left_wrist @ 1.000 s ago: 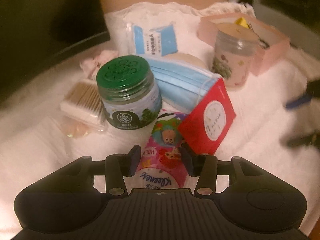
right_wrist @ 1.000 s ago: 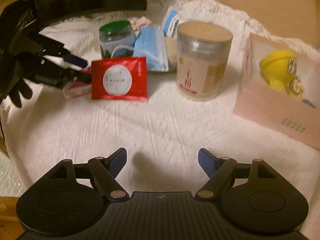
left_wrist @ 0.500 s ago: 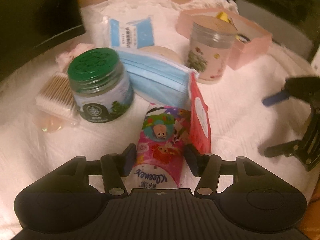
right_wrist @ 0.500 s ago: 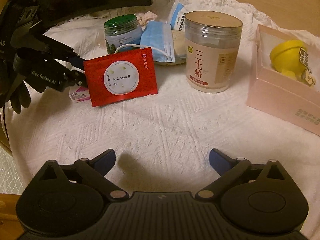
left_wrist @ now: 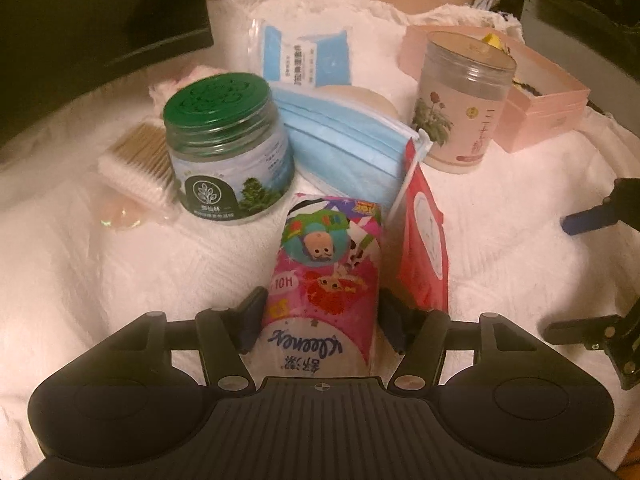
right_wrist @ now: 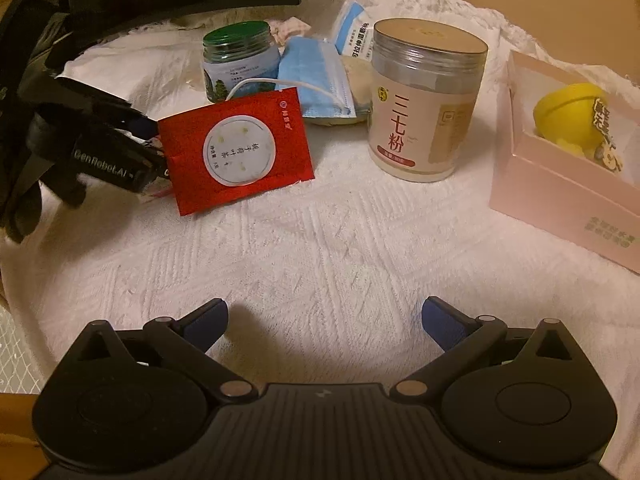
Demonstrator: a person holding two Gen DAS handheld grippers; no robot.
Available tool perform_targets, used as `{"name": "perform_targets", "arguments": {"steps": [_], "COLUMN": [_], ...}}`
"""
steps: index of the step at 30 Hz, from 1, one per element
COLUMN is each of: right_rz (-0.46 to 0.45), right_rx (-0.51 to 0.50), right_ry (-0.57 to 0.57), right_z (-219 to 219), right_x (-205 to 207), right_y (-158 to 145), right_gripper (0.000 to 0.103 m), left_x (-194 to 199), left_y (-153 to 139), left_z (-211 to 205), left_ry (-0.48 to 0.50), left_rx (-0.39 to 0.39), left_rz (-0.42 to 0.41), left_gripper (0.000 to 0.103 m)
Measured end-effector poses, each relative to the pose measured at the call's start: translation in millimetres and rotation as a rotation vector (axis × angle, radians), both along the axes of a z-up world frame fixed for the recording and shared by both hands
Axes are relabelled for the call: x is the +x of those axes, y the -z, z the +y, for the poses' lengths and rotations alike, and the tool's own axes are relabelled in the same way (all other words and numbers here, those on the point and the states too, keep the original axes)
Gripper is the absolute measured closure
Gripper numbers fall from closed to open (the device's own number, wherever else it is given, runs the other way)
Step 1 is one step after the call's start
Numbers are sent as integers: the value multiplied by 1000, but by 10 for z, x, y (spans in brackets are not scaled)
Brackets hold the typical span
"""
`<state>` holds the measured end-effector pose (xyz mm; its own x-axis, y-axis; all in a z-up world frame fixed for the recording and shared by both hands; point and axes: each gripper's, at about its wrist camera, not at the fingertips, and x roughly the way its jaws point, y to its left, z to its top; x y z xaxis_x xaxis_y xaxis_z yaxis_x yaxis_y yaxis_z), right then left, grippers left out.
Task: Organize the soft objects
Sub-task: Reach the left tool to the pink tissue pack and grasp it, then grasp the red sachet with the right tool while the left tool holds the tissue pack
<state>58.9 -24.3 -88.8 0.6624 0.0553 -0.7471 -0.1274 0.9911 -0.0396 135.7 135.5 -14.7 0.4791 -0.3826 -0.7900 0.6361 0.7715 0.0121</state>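
Observation:
My left gripper (left_wrist: pixel 322 314) is shut on a pink Kleenex tissue pack (left_wrist: pixel 326 276) and holds it above the white cloth. A red sachet (left_wrist: pixel 424 240) leans against the pack's right side; in the right wrist view the sachet (right_wrist: pixel 236 156) stands tilted against the left gripper (right_wrist: pixel 152 148). A blue face mask (left_wrist: pixel 344 148) lies just behind, also in the right wrist view (right_wrist: pixel 316 80). My right gripper (right_wrist: pixel 324 314) is open and empty over bare cloth; it shows at the right edge of the left wrist view (left_wrist: pixel 592 272).
A green-lidded jar (left_wrist: pixel 228 148), a cotton swab pack (left_wrist: pixel 136 164), a blue-white packet (left_wrist: pixel 308 56), a tall clear jar (right_wrist: pixel 424 100) and a pink box (right_wrist: pixel 568 184) with a yellow item (right_wrist: pixel 568 116) stand on the white cloth (right_wrist: pixel 320 248). A dark monitor (left_wrist: pixel 92 20) is at back left.
My left gripper has lifted and drawn back the tissue pack; the red sachet has tipped up on edge against it. My right gripper has moved closer to the items.

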Motion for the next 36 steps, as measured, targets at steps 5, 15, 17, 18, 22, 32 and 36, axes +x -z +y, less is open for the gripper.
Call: {"name": "perform_targets", "arguments": {"steps": [5, 15, 17, 18, 22, 32, 36], "right_rz": [-67, -241, -245, -245, -266, -179, -104], "right_rx": [50, -89, -75, -49, -15, -26, 6], "right_ry": [-16, -267, -262, -272, -261, -304, -307], "right_z": [69, 663, 677, 660, 586, 712, 634], "right_x": [45, 422, 488, 514, 586, 739, 648], "right_y": [-161, -252, -229, -220, -153, -76, -216], "right_gripper": [1, 1, 1, 1, 1, 10, 61], "left_x": [-121, -257, -280, -303, -418, -544, -578], "left_y": [-29, -88, -107, -121, -163, -208, -261], "left_z": [193, 649, 693, 734, 898, 1129, 1187], "left_ry": [-82, -228, -246, -264, -312, -434, -472], "left_rx": [-79, -233, -248, -257, -295, -283, -322], "left_rz": [8, 43, 35, 29, 31, 8, 5], "left_gripper": [51, 56, 56, 56, 56, 55, 55]}}
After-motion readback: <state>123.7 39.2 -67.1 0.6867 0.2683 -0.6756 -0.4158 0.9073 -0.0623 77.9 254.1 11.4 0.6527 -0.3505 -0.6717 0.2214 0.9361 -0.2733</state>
